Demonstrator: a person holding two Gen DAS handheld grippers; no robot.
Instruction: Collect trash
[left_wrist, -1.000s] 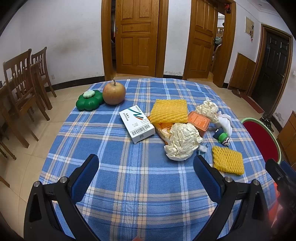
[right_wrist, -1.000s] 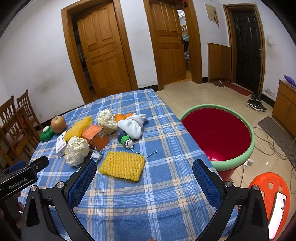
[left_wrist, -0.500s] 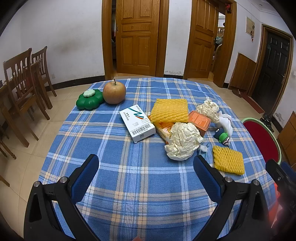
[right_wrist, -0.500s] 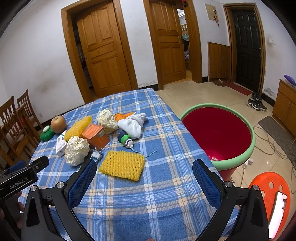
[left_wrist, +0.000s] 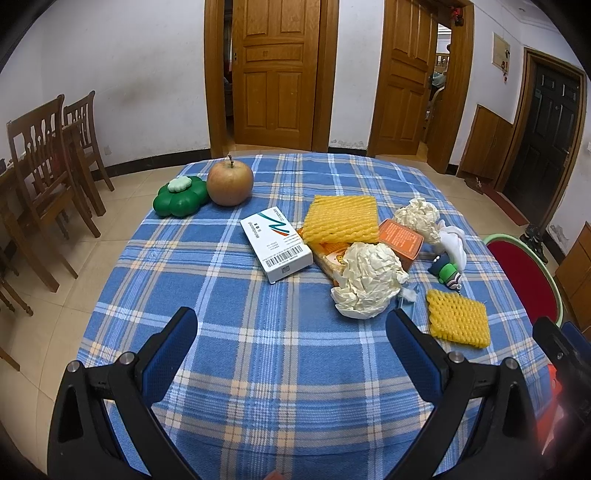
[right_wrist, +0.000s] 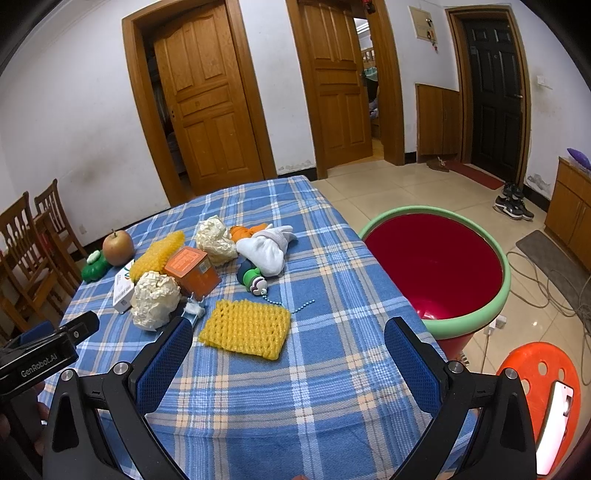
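Trash lies mid-table right: box (left_wrist: 276, 244), paper wads (left_wrist: 369, 278), foam nets (right_wrist: 245, 328). Apple (left_wrist: 229, 183) at far left is likely a keeper and could be grabbed by mistake. Both grippers (left_wrist: 291, 350) (right_wrist: 290, 354) hover empty, jaws wide apart. Light wads may slip or roll off before reaching the bin (right_wrist: 506, 273) at right.

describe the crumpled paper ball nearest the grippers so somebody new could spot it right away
On the blue plaid tablecloth, look at the clutter right of centre. The crumpled paper ball sits at its near edge, beside the white barcoded box. It is bigger and nearer than the other paper wad, which lies behind the orange box.
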